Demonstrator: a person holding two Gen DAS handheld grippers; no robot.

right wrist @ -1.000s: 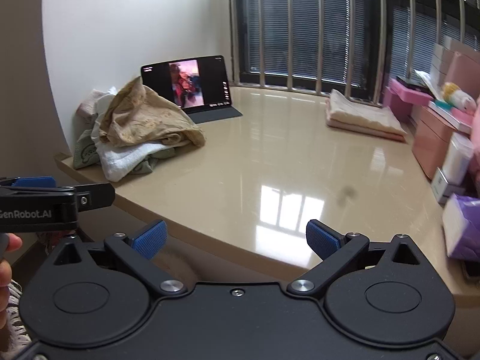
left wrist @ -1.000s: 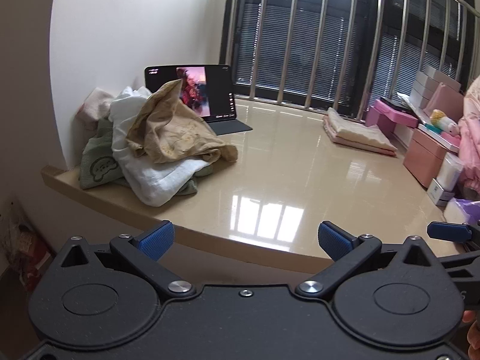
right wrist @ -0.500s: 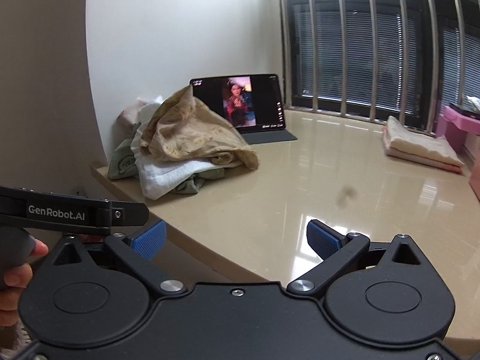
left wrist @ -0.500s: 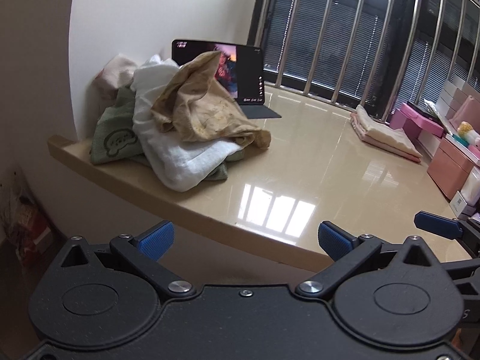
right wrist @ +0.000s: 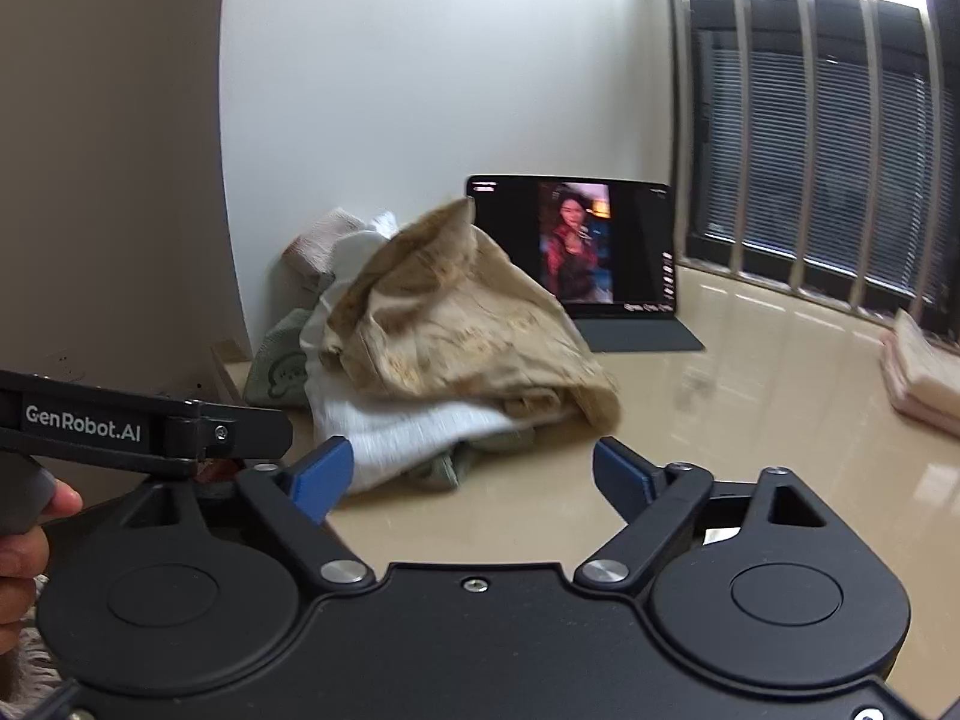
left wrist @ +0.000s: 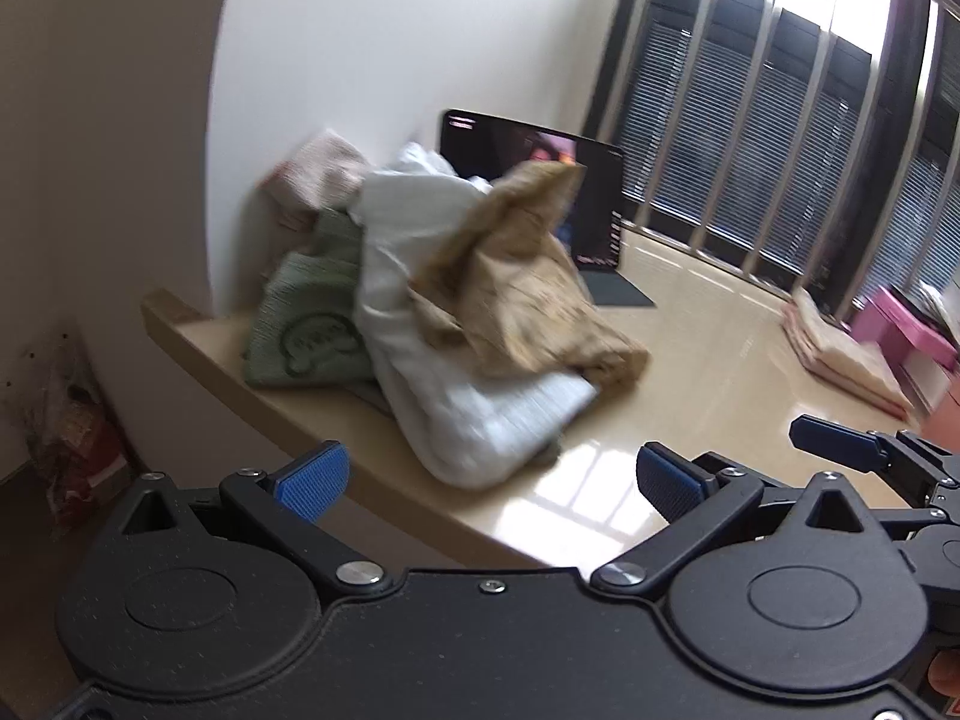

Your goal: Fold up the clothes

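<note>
A heap of unfolded clothes lies at the left end of a glossy beige ledge (left wrist: 708, 360): a tan patterned garment (left wrist: 516, 294) on top of a white one (left wrist: 474, 414), with a green one (left wrist: 306, 330) and a pinkish one (left wrist: 318, 180) behind. The same heap shows in the right wrist view, tan garment (right wrist: 456, 324) over white (right wrist: 396, 432). My left gripper (left wrist: 489, 483) is open and empty, short of the ledge's front edge. My right gripper (right wrist: 465, 477) is open and empty, just in front of the heap.
A tablet (right wrist: 576, 252) playing video stands behind the heap. A folded beige stack (left wrist: 840, 354) lies at the far right by pink boxes (left wrist: 906, 336). A barred window (right wrist: 810, 150) runs along the back. A white wall (left wrist: 390, 60) is on the left.
Both grippers have swung left and moved closer to the clothes heap, which now looks larger and nearer in both views. Both stay open and empty.
</note>
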